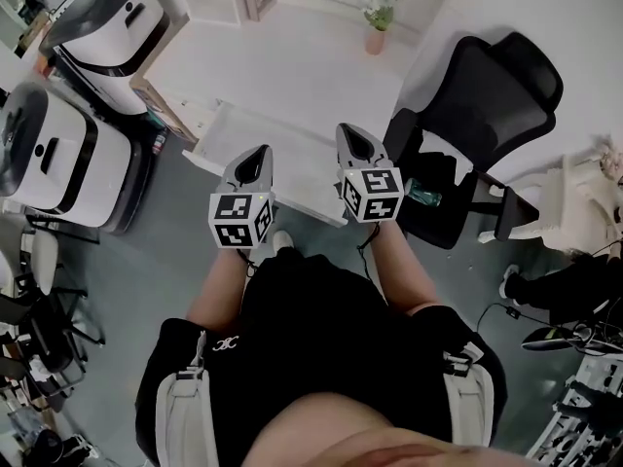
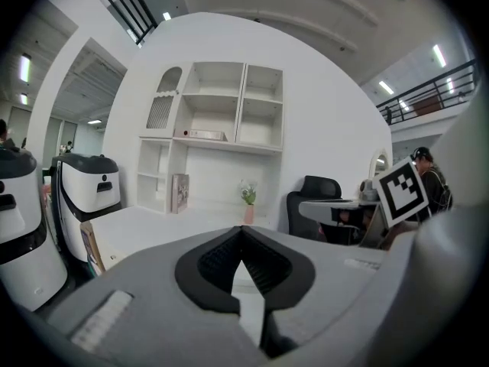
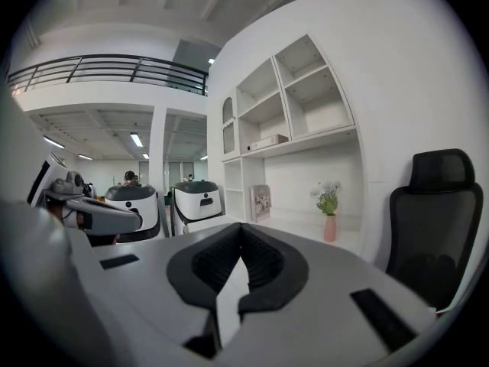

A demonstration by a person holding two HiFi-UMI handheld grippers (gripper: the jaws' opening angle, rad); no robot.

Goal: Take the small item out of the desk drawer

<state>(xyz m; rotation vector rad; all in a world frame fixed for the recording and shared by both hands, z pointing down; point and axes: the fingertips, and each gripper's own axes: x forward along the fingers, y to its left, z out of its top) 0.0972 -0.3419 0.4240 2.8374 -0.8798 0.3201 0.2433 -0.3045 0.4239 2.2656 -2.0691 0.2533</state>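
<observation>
Up close, the person's black shorts (image 1: 321,339) carry a tiny white mark, too small to read.

Next come the two grippers, held side by side over the front of the open desk drawer (image 1: 238,125). The left gripper (image 1: 258,154) has its jaws pressed together with nothing in them. The right gripper (image 1: 352,134) is the same: closed tight and holding nothing. Each one has a cube with black and white squares on it. Those are patterns, not words.

The drawer is a long white tray. Its long side runs from left to right in front of the person, and it lies just below and ahead of both grippers. The left gripper is over the middle of it and the right gripper is over its right end, so both look about as near. I cannot see the small item. It may be hidden under the grippers, or be too small or pale to show.

Farther off is the white desk (image 1: 292,66), with a black office chair (image 1: 487,105) beside it. At the back stands a pink vase of flowers (image 1: 376,27). No words can be read anywhere.
</observation>
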